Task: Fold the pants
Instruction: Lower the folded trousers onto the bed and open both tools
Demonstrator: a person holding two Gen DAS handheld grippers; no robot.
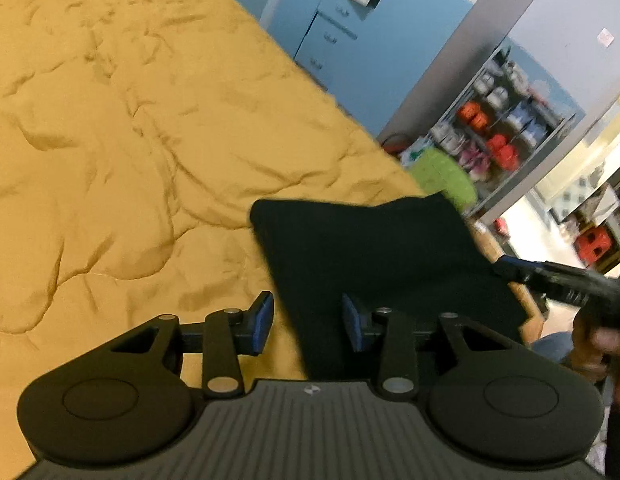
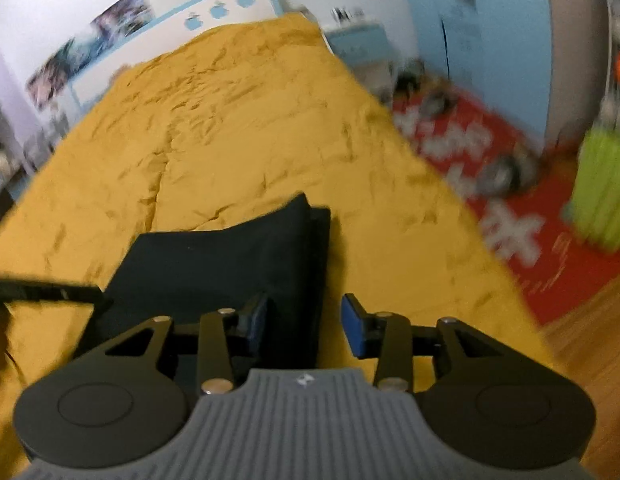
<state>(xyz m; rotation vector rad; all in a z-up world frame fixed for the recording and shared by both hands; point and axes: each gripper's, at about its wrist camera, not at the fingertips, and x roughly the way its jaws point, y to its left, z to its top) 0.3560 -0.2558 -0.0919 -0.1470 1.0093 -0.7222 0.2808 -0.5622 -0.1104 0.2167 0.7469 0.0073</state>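
One pair of black cotton pants, folded into a compact rectangle, lies near the edge of the mustard-yellow quilted bedspread. I hold two grippers over it, one at each side, so I can take both edges at once; my left gripper has its jaws apart, nothing between them; my right gripper likewise stands apart, straddling the fabric's right edge; blur makes contact uncertain, though neither seems clamped.
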